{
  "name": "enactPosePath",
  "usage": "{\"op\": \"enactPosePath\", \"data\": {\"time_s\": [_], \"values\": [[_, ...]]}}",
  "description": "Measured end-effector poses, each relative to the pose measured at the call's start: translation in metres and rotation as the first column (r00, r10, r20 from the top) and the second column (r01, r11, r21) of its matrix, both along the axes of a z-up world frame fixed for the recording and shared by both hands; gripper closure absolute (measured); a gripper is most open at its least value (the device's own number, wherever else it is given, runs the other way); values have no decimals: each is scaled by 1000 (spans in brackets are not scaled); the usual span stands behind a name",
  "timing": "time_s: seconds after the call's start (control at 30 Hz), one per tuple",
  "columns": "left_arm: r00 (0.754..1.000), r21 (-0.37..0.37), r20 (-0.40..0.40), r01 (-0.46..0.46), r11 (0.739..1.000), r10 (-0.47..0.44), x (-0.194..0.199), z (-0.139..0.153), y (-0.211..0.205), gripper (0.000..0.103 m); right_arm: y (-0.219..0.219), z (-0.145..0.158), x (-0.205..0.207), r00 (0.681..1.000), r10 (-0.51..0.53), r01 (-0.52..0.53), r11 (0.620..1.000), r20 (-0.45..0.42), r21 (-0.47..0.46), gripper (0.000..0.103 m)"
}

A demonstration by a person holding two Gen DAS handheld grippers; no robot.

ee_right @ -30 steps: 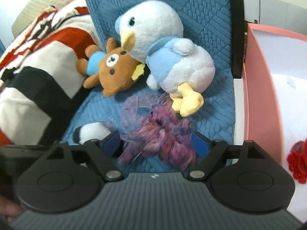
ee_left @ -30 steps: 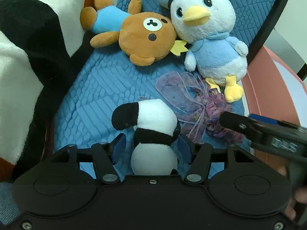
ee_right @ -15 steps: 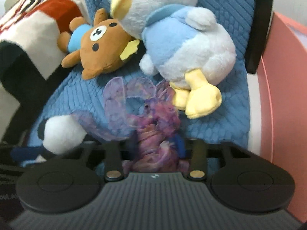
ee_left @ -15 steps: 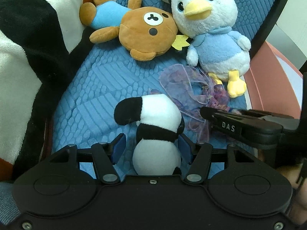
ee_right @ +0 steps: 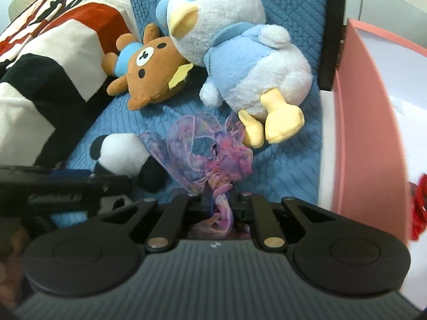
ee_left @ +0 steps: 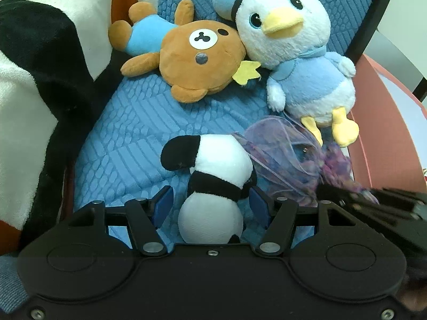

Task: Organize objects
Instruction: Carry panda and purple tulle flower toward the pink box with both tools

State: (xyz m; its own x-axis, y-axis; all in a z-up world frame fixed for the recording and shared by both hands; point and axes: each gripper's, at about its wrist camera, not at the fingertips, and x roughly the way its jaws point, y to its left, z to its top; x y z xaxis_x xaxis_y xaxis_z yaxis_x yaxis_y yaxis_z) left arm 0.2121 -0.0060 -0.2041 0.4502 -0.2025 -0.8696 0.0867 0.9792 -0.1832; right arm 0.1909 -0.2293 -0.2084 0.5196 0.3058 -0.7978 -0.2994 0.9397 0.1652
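Observation:
A small black-and-white panda plush (ee_left: 213, 186) lies on the blue quilted seat (ee_left: 128, 138). My left gripper (ee_left: 210, 202) straddles its body with the jaws opening; the left pad stands clear of it. Beside the panda lies a purple ribbon bow (ee_right: 213, 146), also seen as the bow (ee_left: 283, 154) in the left wrist view. My right gripper (ee_right: 221, 200) is closing tight on the bow's near end, with the pads pinching the fabric. Its black fingers (ee_left: 347, 197) reach in from the right.
A white and blue duck plush (ee_left: 301, 61) and a brown bear plush (ee_left: 197, 58) lean at the back of the seat. A black, white and red blanket (ee_left: 40, 80) is heaped on the left. A pink box (ee_right: 368, 120) stands on the right with a red item (ee_right: 417, 208) inside.
The right gripper's jaws went from wide around the ribbon bow to shut on it, and the bow's loops have been drawn up. The left gripper stays around the panda.

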Motion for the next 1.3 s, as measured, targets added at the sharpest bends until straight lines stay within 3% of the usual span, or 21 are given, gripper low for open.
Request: {"op": "enactPosePath", "data": {"time_s": [0.3, 0.37, 0.67, 0.77, 0.9, 1.3], "values": [[1000, 13, -19, -10, 1000, 10, 1, -9, -3, 45, -10, 4, -36, 1000, -21, 21, 999, -12, 24, 92], [999, 11, -25, -21, 1000, 22, 3, -13, -2, 53, -11, 6, -42, 999, -31, 31, 999, -9, 31, 92], [998, -54, -47, -36, 998, 33, 3, -16, 6, 58, -27, 17, -47, 996, -90, 89, 995, 10, 49, 91], [999, -70, -30, -23, 997, 21, -2, -7, 5, 58, -33, 23, -50, 993, -113, 112, 992, 13, 51, 91], [998, -155, -59, -18, 988, 9, -10, 3, 5, 58, -40, 33, -56, 989, -145, 144, 987, 6, 69, 91], [997, -221, -78, -19, 975, 2, -38, 54, 9, 58, -47, 82, -70, 984, -175, 172, 980, 27, 100, 91]]}}
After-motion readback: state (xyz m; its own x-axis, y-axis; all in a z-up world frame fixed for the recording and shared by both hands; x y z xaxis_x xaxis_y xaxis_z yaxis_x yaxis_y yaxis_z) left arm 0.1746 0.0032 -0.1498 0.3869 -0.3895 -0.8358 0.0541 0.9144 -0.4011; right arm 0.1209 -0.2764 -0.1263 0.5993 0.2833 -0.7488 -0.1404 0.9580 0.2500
